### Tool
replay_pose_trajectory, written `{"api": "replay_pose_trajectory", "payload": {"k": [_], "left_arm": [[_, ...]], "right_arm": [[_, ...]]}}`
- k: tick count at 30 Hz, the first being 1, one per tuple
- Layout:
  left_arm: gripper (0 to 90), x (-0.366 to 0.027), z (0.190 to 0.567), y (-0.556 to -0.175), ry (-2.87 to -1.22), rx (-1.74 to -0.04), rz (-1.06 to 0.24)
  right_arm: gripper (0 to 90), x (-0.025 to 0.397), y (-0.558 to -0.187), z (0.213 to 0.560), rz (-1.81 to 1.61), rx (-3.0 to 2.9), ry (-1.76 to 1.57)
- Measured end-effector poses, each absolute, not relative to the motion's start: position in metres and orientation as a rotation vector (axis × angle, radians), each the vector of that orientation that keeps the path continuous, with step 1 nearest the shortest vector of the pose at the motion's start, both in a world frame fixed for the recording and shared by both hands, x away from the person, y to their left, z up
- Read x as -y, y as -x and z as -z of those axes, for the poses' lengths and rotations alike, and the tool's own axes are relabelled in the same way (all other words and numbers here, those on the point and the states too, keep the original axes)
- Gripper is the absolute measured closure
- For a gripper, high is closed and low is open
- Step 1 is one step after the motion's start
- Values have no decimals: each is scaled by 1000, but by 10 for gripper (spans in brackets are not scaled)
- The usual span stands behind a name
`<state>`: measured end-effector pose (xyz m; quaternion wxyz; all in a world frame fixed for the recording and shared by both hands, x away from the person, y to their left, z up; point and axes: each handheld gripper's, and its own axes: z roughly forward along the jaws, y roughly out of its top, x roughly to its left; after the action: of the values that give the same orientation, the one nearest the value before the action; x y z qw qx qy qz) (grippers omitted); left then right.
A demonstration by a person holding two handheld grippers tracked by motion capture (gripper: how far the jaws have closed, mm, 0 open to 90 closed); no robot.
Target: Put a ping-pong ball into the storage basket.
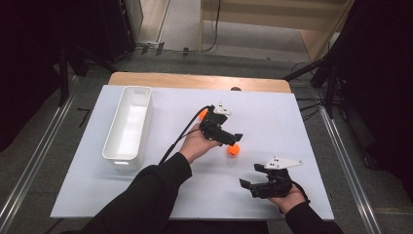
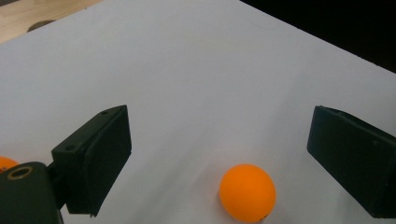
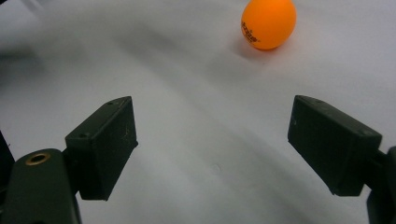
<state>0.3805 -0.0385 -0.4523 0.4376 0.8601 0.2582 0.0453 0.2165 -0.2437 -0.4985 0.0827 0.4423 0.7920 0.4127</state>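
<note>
The left hand-held gripper [image 1: 233, 142] sits near the middle of the white worktop [image 1: 272, 117], held from below by the person's left hand [image 1: 195, 145], with its black cable trailing back toward the dark sleeve. Its jaws stand wide apart and grasp nothing; in the left gripper view the orange ball [image 2: 247, 192] lies on the worktop between them, nearer the jaw on that view's right side but touching neither. In the high view the same ball [image 1: 234, 150] rests just beside the tip of that gripper, on the side toward the person. A second spot of orange [image 1: 202, 115] peeks out behind the gripper's body in the high view, and a sliver of orange [image 2: 5, 164] shows at the left edge of the left gripper view; what it is cannot be made out. The right hand-held gripper [image 1: 247, 186] lies low near the front right part of the worktop, cradled in the right hand [image 1: 291, 197], its grey three-cornered plate on top. Its jaws are also spread wide and empty; in the right gripper view the ball [image 3: 269, 23] lies well ahead of them, apart from both. A long white bin [image 1: 111, 146] stands on the left part of the worktop, well away from the ball and both grippers, with its inside bare.
</note>
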Motion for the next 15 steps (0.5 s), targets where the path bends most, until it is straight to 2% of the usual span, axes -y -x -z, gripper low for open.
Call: {"api": "replay_pose_trajectory", "payload": {"k": [15], "left_arm": [[67, 41, 457, -381, -2146, -668, -107]], "right_arm": [[141, 244, -217, 498, -1237, -2364, -1312]]}}
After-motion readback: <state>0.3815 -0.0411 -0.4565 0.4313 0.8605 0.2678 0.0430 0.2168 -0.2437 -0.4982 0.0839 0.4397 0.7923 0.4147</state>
